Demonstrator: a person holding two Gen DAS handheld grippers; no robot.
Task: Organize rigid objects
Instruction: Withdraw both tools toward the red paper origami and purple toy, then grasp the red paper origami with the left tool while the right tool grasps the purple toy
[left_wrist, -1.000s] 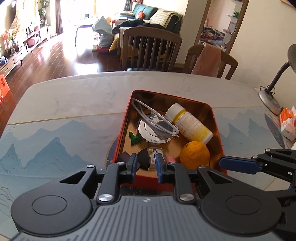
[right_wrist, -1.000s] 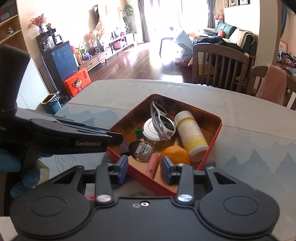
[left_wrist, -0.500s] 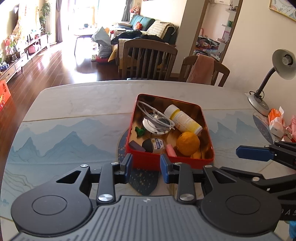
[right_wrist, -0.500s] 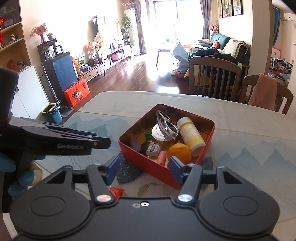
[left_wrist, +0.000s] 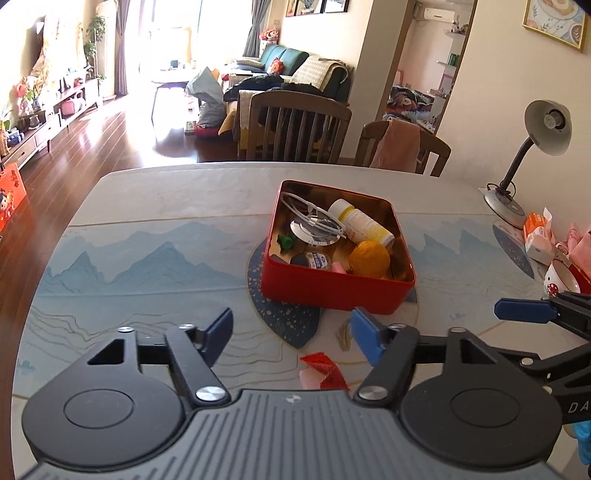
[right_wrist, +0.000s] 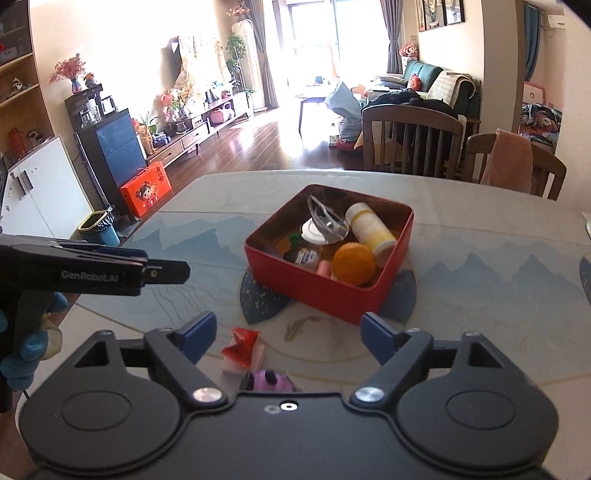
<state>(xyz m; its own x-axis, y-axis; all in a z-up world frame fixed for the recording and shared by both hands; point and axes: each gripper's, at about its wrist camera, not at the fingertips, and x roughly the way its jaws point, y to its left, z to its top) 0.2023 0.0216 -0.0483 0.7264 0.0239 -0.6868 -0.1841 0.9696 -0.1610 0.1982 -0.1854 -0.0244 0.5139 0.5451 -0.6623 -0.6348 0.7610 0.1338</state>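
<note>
Sitting mid-table on a blue mat, the red tin (left_wrist: 334, 291) gathers the bottle (left_wrist: 360, 223), orange (left_wrist: 369, 258) and glasses so they stay together. Both grippers, left (left_wrist: 291, 334) and right (right_wrist: 288, 334), hang near it, jaws opening, empty; a red-wrapped piece (right_wrist: 242, 347) lies loose below them.

Your left gripper (left_wrist: 291, 334) points forward and down, its jaws opening with nothing between the blue pads. Your right gripper (right_wrist: 288, 334) is angled the same way, jaws also opening and empty. In the right wrist view, your blue-gloved left hand (right_wrist: 26, 343) grips its handle at nine o'clock.
</note>
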